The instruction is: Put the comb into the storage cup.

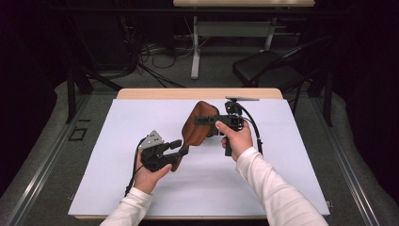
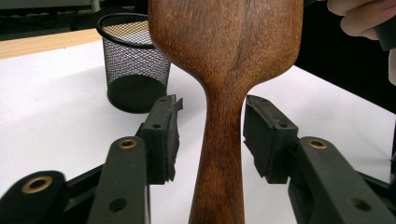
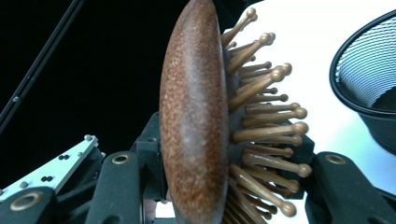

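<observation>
One of pretty much everything here except the grippers, so biggest first:

- One table with a white top, wood edge peeking out at the far side. Loads of bare white surface to the left, the right and along the near edge in the high view; all the action sits around the middle.
- One wooden hairbrush, held up off the table between the two grippers, paddle head toward the far side and handle toward the near left. In the right gripper view it's edge-on, smooth back on one side, round-tipped wooden pins on the other.
- One black mesh cup, standing upright on the table beyond the brush in the left gripper view, well apart from the brush handle.
- Two grippers, one per hand:
  - right gripper is clamped across the brush head, one pad on the back, the other in among the pins.
  - left gripper has the handle between its jaws, but the pads stand clear on both sides, so it's not gripping.
</observation>
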`<state>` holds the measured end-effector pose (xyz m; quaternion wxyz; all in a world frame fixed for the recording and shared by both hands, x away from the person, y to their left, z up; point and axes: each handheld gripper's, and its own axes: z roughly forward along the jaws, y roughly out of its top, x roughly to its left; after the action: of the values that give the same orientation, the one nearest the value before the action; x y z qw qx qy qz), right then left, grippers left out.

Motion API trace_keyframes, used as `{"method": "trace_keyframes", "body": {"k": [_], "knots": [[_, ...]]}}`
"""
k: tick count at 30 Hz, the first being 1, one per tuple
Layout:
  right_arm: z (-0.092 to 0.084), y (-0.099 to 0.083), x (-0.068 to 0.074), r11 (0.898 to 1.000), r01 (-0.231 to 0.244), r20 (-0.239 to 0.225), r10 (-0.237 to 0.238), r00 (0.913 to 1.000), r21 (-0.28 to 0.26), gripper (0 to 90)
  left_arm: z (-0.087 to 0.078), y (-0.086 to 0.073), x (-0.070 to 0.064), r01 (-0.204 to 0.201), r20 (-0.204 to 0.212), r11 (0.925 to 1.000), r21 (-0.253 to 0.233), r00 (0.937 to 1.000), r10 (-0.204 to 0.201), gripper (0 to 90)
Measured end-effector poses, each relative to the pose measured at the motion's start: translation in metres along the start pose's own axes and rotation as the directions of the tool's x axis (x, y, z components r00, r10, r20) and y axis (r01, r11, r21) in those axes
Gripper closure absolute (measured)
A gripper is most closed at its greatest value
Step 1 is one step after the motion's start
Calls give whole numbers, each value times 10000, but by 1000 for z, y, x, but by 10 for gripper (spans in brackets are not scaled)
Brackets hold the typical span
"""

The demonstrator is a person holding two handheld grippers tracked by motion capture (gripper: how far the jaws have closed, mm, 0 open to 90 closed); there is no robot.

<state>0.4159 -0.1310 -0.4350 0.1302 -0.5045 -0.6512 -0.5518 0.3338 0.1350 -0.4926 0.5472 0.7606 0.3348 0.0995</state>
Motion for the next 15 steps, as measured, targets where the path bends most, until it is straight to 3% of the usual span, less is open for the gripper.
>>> {"method": "trace_keyframes", "body": {"k": [6,15], "knots": [[-4,2,-3,9999,-60,147,62,9999,-110,479,2,0,0,43,-30,9999,92,10000,-43,479],[-12,8,-9,9994,-74,342,86,9994,-345,479,-1,1,6,368,-563,9993,0,9977,-367,406]]}}
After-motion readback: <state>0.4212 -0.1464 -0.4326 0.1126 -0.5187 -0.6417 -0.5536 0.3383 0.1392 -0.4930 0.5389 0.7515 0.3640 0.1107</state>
